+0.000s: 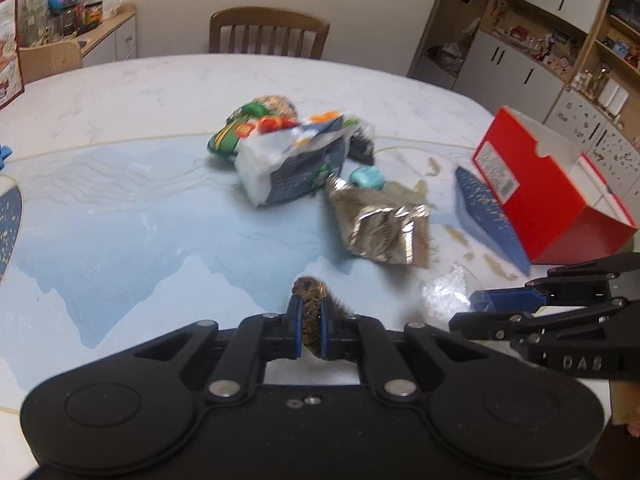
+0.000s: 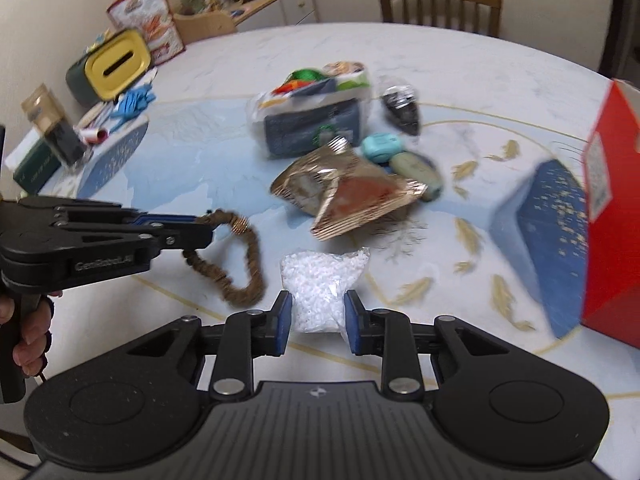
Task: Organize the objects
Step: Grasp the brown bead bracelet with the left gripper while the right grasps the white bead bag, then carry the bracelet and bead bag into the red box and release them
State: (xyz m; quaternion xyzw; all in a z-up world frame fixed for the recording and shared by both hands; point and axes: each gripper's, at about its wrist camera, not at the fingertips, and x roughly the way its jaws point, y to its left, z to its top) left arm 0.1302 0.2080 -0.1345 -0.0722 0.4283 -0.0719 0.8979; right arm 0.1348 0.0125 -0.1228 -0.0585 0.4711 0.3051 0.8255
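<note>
My left gripper [image 1: 310, 326] is shut on a brown braided loop [image 1: 309, 300]. The right wrist view shows it from the side, the brown loop [image 2: 244, 276] hanging from the left gripper's tips [image 2: 202, 226] down to the table. My right gripper [image 2: 316, 324] is open, and a small clear bag of white beads [image 2: 320, 280] lies on the table between its fingers. In the left wrist view the right gripper [image 1: 472, 308] comes in from the right, its tips at the bead bag [image 1: 444, 294].
A gold foil packet [image 2: 344, 196], teal soap [image 2: 382, 146], an oval green soap [image 2: 416, 170] and a heap of snack packets [image 2: 312, 120] lie mid-table. An open red box [image 1: 552, 200] stands at the right. A yellow-lidded tin [image 2: 112, 68] and boxes sit far left. A chair [image 1: 268, 32] stands behind.
</note>
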